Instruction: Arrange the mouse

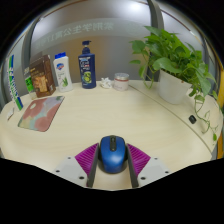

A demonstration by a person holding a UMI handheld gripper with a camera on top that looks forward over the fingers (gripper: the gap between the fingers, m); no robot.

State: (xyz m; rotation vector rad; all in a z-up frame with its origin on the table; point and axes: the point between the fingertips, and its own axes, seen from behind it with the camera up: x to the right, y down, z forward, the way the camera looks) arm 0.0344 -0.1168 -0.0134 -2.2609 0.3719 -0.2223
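A blue computer mouse sits between my gripper's two fingers, and both magenta pads press against its sides. The gripper is shut on it, low over the near edge of the light wooden desk. A pink mouse pad lies flat on the desk, ahead and to the left of the fingers.
At the back stand a brown box, a white bottle and a dark blue pump bottle, with small items beside them. A leafy plant in a white pot stands at the right. A small white plug lies near the right edge.
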